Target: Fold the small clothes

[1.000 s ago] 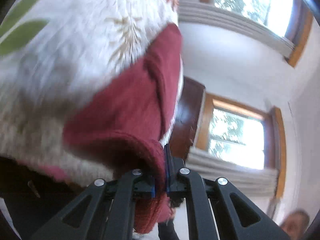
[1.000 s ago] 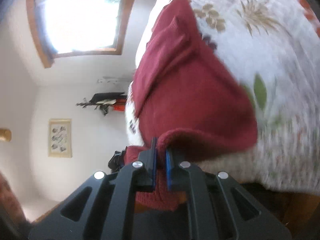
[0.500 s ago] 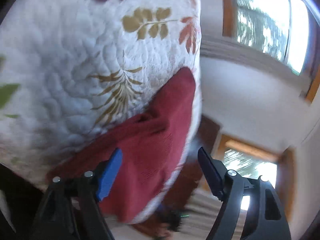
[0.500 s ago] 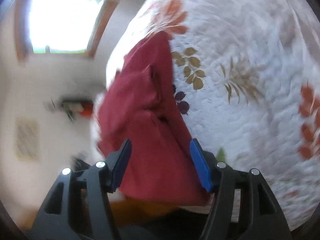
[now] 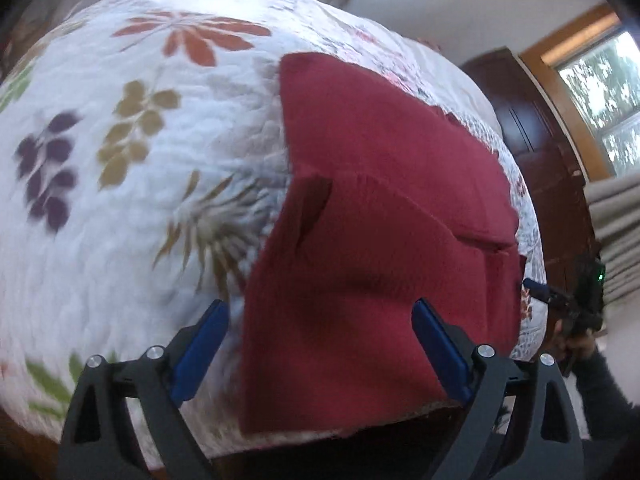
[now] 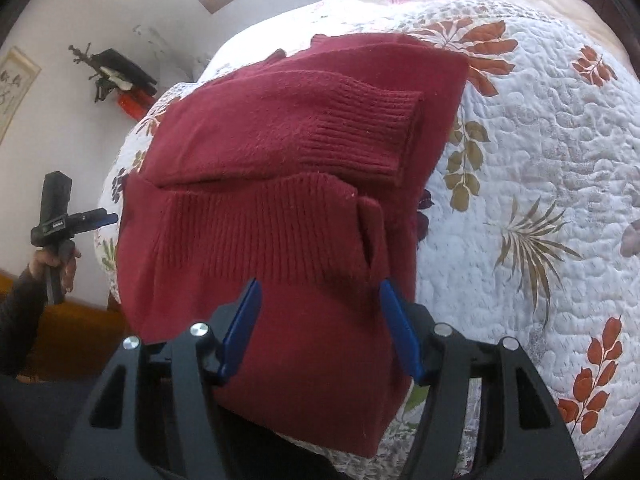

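Quilted white bedding with a leaf print covers the bed (image 6: 540, 184), and on it lies the dark red sweater (image 6: 280, 184), folded into a compact block near the bed's edge, one ribbed cuffed sleeve (image 6: 360, 136) laid across its top and the ribbed hem turned up below it. A second ago each claw was pinched shut on a corner of the knit, holding it up off the quilt; half a second ago both had let go with jaws apart; now the sweater rests flat and nothing grips it. The left claw (image 5: 320, 344) stands spread wide, its blue pads on either side of the sweater's near edge, not touching the fabric as far as can be seen. The right claw (image 6: 318, 328) is likewise spread, blue pads framing the lower part of the garment. In the right wrist view the left hand (image 6: 56, 260) shows at the far left, wrapped round its handle. Beyond the bed are white walls, a wood-framed window (image 5: 600, 76) and a dark wooden door (image 5: 532, 128).
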`<state>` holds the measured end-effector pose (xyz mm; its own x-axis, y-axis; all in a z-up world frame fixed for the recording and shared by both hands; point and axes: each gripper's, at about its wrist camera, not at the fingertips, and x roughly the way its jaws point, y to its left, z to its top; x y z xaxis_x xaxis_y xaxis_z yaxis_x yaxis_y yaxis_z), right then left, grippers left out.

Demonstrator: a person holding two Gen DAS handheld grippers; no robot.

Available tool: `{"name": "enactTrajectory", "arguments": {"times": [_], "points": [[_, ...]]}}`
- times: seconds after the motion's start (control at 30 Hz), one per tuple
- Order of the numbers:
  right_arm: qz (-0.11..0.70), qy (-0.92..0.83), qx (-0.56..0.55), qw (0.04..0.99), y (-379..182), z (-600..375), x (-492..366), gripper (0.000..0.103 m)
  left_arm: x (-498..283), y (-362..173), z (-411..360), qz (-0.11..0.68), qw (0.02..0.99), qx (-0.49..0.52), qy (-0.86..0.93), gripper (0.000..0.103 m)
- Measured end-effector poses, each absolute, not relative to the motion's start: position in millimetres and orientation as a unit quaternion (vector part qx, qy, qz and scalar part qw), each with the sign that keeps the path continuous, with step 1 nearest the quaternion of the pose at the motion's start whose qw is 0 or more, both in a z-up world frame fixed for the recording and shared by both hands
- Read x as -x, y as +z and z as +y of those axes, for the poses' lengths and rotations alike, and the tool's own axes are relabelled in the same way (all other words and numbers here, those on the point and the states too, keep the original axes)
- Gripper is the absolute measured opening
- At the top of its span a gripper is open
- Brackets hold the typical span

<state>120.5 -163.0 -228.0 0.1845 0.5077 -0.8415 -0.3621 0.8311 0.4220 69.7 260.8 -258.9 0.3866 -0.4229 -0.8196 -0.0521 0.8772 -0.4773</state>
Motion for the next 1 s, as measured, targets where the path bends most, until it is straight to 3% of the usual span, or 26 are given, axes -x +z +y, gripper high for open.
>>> {"name": "enactTrajectory", "arguments": {"times": [0.23, 0.4, 0.57, 0.6, 0.63, 0.67, 0.7, 0.73, 0.77, 1.0], "points": [[0.581, 0.250, -0.073, 0.771, -227.4, -160.7, -132.1, 0.067, -104.3, -267.9, 249.9, 0.555, 0.791, 0.194, -0.169, 0.091], [0.589, 0.246, -0.058, 0.768, -231.5, -151.7, -138.9, 0.067, -102.0, -253.4, 243.0, 0.547, 0.796, 0.181, -0.186, 0.057], [0.597, 0.235, -0.053, 0.765, -242.4, -142.0, -153.3, 0.068, -99.6, -257.7, 249.4, 0.548, 0.795, 0.184, -0.186, 0.050], [0.602, 0.242, -0.053, 0.759, -243.8, -140.3, -154.3, 0.065, -100.8, -259.0, 250.3, 0.547, 0.795, 0.185, -0.187, 0.049], [0.606, 0.248, -0.050, 0.754, -244.2, -139.0, -154.3, 0.053, -101.6, -260.2, 249.8, 0.546, 0.795, 0.185, -0.187, 0.048], [0.609, 0.249, -0.042, 0.752, -244.2, -137.2, -153.5, 0.043, -102.8, -260.9, 249.3, 0.546, 0.796, 0.181, -0.185, 0.041], [0.610, 0.244, -0.023, 0.753, -243.0, -135.2, -151.9, 0.038, -104.1, -261.9, 248.8, 0.548, 0.797, 0.176, -0.183, 0.027], [0.610, 0.246, -0.018, 0.753, -241.8, -133.9, -151.2, 0.026, -103.2, -261.4, 247.4, 0.549, 0.799, 0.167, -0.179, 0.021], [0.609, 0.249, -0.021, 0.753, -240.2, -134.5, -150.4, 0.023, -102.5, -260.9, 247.5, 0.549, 0.800, 0.163, -0.177, 0.017], [0.611, 0.251, -0.043, 0.750, -245.0, -135.5, -154.0, 0.023, -100.6, -262.3, 243.5, 0.549, 0.802, 0.161, -0.173, 0.019]]}}
